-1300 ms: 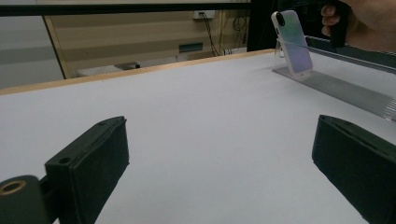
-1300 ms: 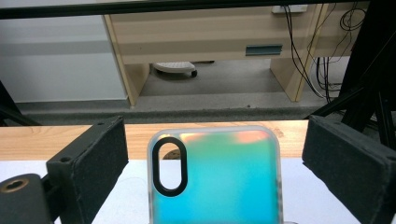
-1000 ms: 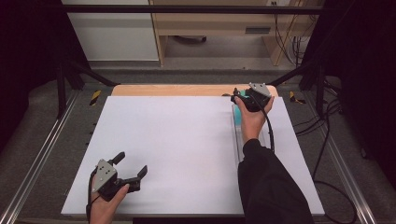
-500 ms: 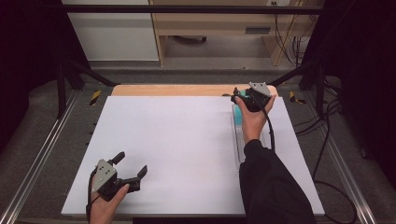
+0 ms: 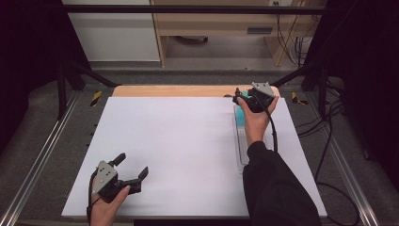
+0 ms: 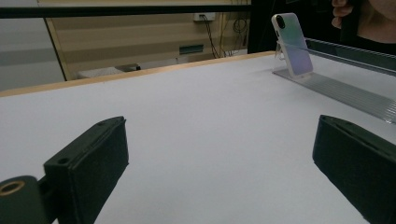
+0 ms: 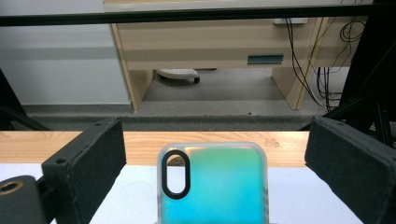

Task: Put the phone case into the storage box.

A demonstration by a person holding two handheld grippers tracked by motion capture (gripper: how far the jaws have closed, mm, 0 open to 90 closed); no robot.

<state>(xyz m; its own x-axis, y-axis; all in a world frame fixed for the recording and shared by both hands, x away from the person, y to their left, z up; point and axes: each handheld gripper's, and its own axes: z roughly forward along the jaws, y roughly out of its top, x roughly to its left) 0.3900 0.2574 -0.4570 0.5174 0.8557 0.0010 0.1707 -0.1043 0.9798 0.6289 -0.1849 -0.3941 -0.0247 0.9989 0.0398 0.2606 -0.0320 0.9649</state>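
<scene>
While the right claw [image 5: 241, 99] is hanging spread wide at the far right of the bench [image 5: 179, 141], its jaws are standing on both sides of the phone case [image 7: 212, 184] without touching it. The case is leaning on a clear stand [image 5: 241, 141], and its bottom is cut off. The left claw [image 5: 133, 169] is resting spread near the front left.
</scene>
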